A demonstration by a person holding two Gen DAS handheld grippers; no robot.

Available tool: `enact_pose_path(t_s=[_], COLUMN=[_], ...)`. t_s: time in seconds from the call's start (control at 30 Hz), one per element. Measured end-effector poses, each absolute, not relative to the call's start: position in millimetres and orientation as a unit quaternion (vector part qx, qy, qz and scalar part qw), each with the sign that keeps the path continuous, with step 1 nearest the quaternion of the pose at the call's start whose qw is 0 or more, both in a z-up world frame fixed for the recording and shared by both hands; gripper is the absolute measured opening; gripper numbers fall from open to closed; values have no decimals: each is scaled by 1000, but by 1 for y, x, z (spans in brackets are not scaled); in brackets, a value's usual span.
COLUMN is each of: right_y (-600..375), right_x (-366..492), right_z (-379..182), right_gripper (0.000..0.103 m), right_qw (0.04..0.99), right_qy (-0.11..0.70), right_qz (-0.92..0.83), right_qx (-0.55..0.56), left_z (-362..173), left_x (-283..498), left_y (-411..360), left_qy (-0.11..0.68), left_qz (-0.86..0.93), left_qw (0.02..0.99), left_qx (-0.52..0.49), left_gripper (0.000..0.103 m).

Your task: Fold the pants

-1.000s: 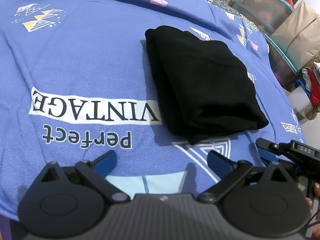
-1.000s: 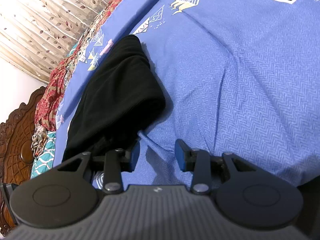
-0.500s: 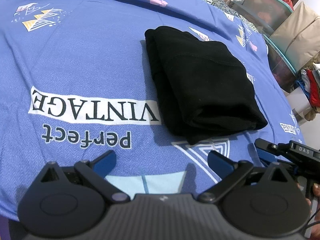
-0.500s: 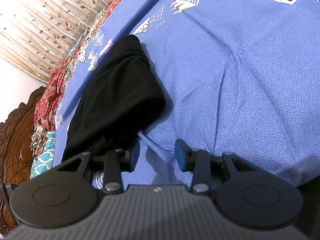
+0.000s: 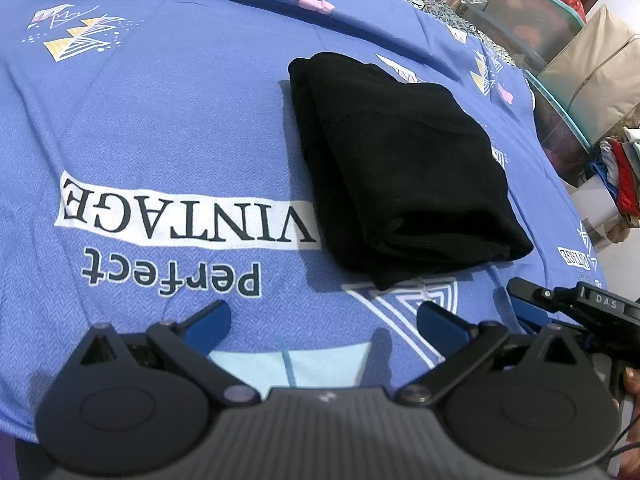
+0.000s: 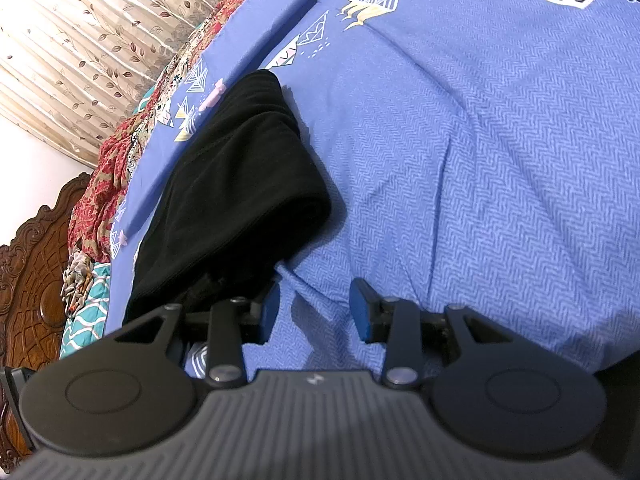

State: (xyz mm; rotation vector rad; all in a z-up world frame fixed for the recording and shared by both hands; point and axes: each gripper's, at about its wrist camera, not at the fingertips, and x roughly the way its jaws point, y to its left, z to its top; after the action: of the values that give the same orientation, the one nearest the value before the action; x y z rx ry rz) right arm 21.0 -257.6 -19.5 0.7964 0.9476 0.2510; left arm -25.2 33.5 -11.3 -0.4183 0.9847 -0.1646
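My left gripper (image 5: 324, 322) hangs wide open and empty just short of the folded black pants (image 5: 404, 168). My right gripper (image 6: 314, 310) is partly open, holding nothing, its left finger just beside the pants' near edge. The pants (image 6: 236, 200) lie folded on the blue bedsheet (image 5: 160, 128), right of its "VINTAGE" print (image 5: 180, 216).

Bright, even indoor light on the blue bedsheet (image 5: 168, 128), colours clean. The black pants (image 5: 400, 168) swallow detail and drop a soft shadow toward 9 o'clock in the left wrist view. Strong fisheye bowing at every edge; corners stretch and soften. In the right wrist view the curtain (image 6: 80, 40) at 10 o'clock runs pale, near overexposed. Centres sharp, no motion blur.
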Motion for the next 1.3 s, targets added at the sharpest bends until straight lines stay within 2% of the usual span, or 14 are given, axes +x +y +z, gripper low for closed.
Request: enact_pose_path(t_s=[1.07, 1.17, 1.23, 1.3], right_y=[-258, -258, -265, -279], right_x=[19, 21, 20, 18], right_z=[-18, -14, -7, 4], right_gripper=[42, 42, 47, 59], right_qw=[807, 809, 812, 818], right_qy=[443, 444, 435, 406], right_qz=[117, 128, 153, 170], right_qx=[372, 364, 358, 370], left_z=[-11, -6, 4, 22], left_x=[-26, -23, -24, -26], left_y=[33, 43, 59, 78], left_qy=[468, 473, 460, 425], left_qz=[-79, -92, -105, -117], left_qw=[857, 847, 842, 849], left_qx=[-201, -225, -262, -291], left_gripper=[103, 103, 103, 103])
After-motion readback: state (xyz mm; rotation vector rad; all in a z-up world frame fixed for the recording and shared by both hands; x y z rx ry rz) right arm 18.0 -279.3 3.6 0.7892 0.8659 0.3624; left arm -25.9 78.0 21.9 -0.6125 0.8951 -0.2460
